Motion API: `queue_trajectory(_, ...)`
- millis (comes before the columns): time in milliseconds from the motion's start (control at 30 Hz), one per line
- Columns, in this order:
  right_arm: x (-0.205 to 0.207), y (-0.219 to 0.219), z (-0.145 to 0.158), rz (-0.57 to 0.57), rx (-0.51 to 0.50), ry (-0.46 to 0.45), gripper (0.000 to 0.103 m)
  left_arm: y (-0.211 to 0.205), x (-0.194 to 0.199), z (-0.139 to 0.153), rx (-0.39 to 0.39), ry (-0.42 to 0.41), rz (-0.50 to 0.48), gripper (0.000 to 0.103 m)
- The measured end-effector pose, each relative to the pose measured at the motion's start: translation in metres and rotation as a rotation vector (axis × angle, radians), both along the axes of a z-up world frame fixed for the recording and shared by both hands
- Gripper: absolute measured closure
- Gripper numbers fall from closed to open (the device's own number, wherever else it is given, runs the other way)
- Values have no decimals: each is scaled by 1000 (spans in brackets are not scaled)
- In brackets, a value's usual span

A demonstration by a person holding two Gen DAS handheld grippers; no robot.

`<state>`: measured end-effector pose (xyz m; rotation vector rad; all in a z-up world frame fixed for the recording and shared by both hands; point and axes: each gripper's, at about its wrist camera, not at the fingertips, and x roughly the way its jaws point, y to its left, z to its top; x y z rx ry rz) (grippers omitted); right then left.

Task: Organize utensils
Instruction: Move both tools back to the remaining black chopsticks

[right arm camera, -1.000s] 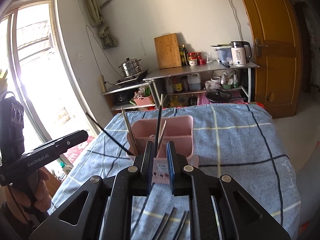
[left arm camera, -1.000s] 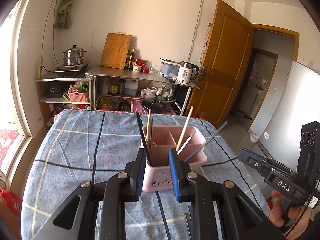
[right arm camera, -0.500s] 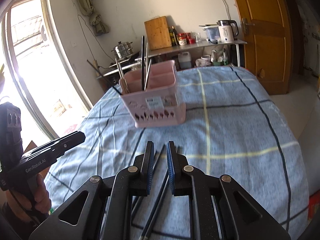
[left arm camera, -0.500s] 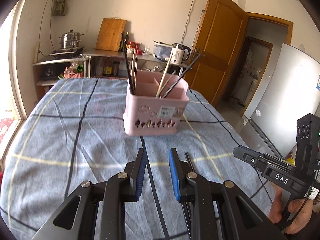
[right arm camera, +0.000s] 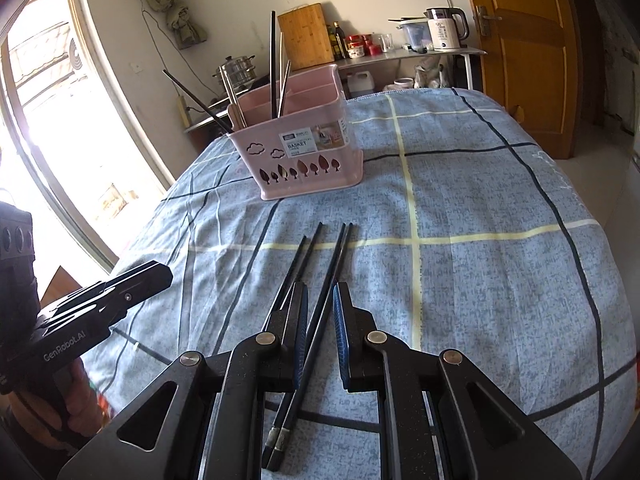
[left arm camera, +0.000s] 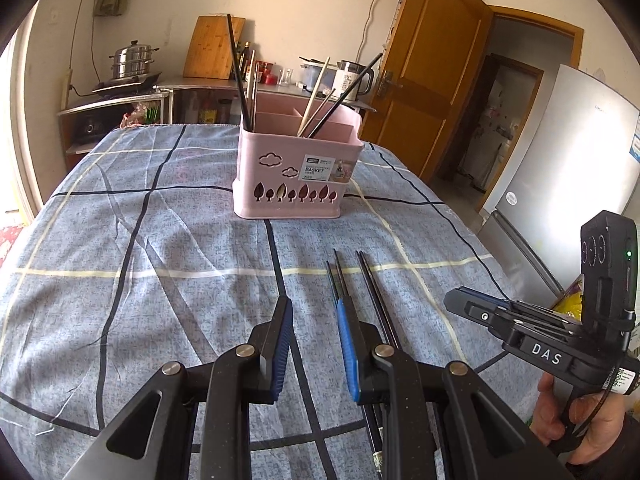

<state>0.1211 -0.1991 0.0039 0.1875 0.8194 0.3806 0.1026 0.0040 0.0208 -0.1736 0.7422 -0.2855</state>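
Left gripper (left arm camera: 313, 312) seen spread, nothing gripped. Right gripper (right arm camera: 320, 300) parted, nothing pinched; black chopsticks (right arm camera: 320, 256) lying beneath and ahead on checked cloth (right arm camera: 480, 220). Pink basket (right arm camera: 304, 156) farther ahead, chopsticks standing inside.

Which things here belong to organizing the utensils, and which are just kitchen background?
Part of the job:
- black chopsticks lying loose on the tablecloth
- pink basket, already holding several chopsticks
- left gripper and right gripper, both empty

Just lying about:
- cutting board
- steamer pot
- electric kettle
- fridge
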Motion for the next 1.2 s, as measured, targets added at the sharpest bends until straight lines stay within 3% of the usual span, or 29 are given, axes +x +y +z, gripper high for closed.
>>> queue_trajectory(767,46,26,-48,-9,-58,151,90,6,28,-30,-24,85,12,80)
queue_trajectory(1200,49,28,-46,-20,-116,165,90,-15,48,-44,-22,147,-29,80)
